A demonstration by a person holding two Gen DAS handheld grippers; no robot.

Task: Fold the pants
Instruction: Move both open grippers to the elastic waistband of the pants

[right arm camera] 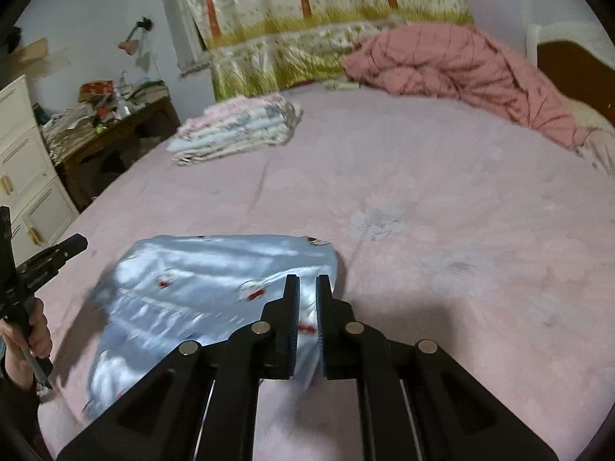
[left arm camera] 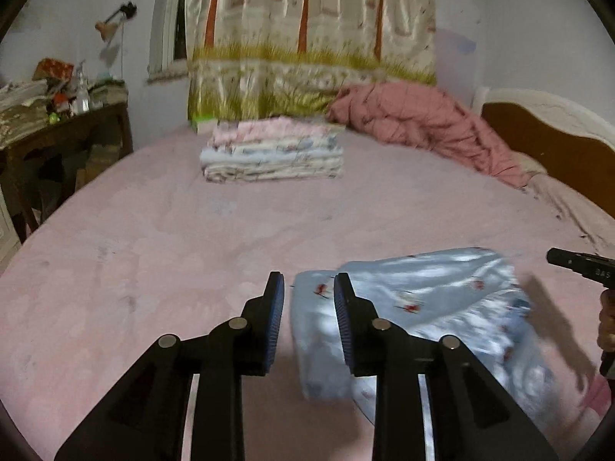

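Light blue satin pants (left arm camera: 423, 319) with small red prints lie folded into a bundle on the pink bed sheet (left arm camera: 153, 249). My left gripper (left arm camera: 309, 288) is open and empty, its fingers over the bundle's left edge. In the right wrist view the pants (right arm camera: 200, 288) lie left of centre. My right gripper (right arm camera: 307, 288) has its jaws nearly together over the bundle's right edge, with blue cloth showing in the narrow gap. The right gripper shows at the edge of the left wrist view (left arm camera: 576, 265), and the left gripper at the edge of the right wrist view (right arm camera: 50, 257).
A stack of folded clothes (left arm camera: 273, 150) sits further up the bed, also in the right wrist view (right arm camera: 238, 130). A crumpled pink quilt (left arm camera: 423, 123) lies by the headboard (left arm camera: 549, 134). A cluttered wooden desk (left arm camera: 57, 123) stands left of the bed, with white drawers (right arm camera: 27, 176) nearby.
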